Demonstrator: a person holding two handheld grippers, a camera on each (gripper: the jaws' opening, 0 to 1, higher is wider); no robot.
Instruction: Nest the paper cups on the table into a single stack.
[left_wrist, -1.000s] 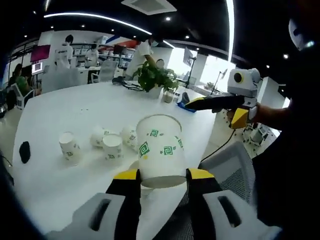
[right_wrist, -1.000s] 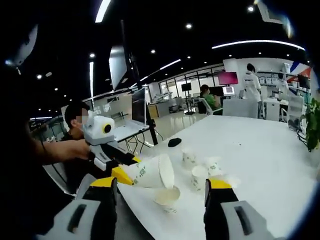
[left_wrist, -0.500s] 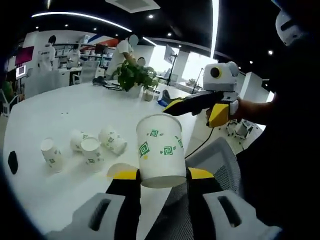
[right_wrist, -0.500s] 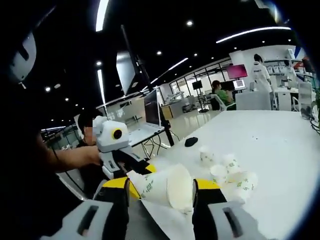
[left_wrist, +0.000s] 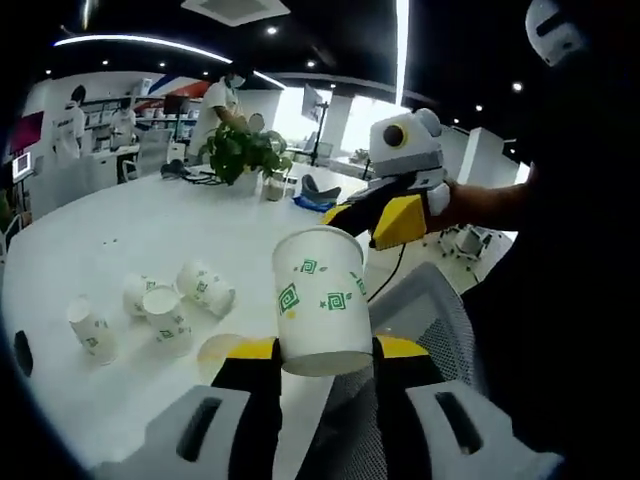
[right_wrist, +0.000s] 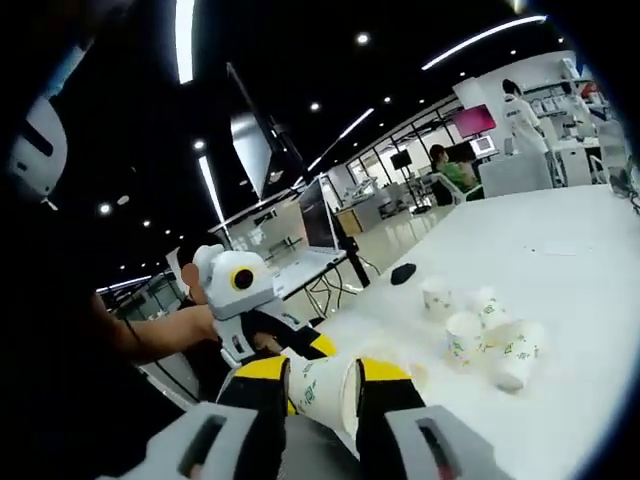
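A white paper cup (left_wrist: 320, 300) with green square marks stands upright between my left gripper's (left_wrist: 322, 348) yellow-tipped jaws, which are shut on its lower part. In the right gripper view the same cup (right_wrist: 322, 392) lies sideways in the narrow gap of my right gripper (right_wrist: 325, 375); contact with the jaws is unclear. The left gripper (right_wrist: 290, 345) reaches in from the left there. The right gripper (left_wrist: 335, 213) points at the cup's rim from the right. Several loose cups (left_wrist: 165, 318) (right_wrist: 465, 335) sit on the white table (left_wrist: 120, 230); one open rim (left_wrist: 220, 348) shows near the held cup.
A potted plant (left_wrist: 240, 155) and small items stand at the table's far side. A dark mouse-like object (right_wrist: 402, 273) lies near the table edge. A grey chair back (left_wrist: 440, 320) is below the right gripper. People stand in the office behind.
My right gripper's jaws have narrowed a lot and now flank the cup closely. Both views have shifted; the left gripper keeps its hold on the cup.
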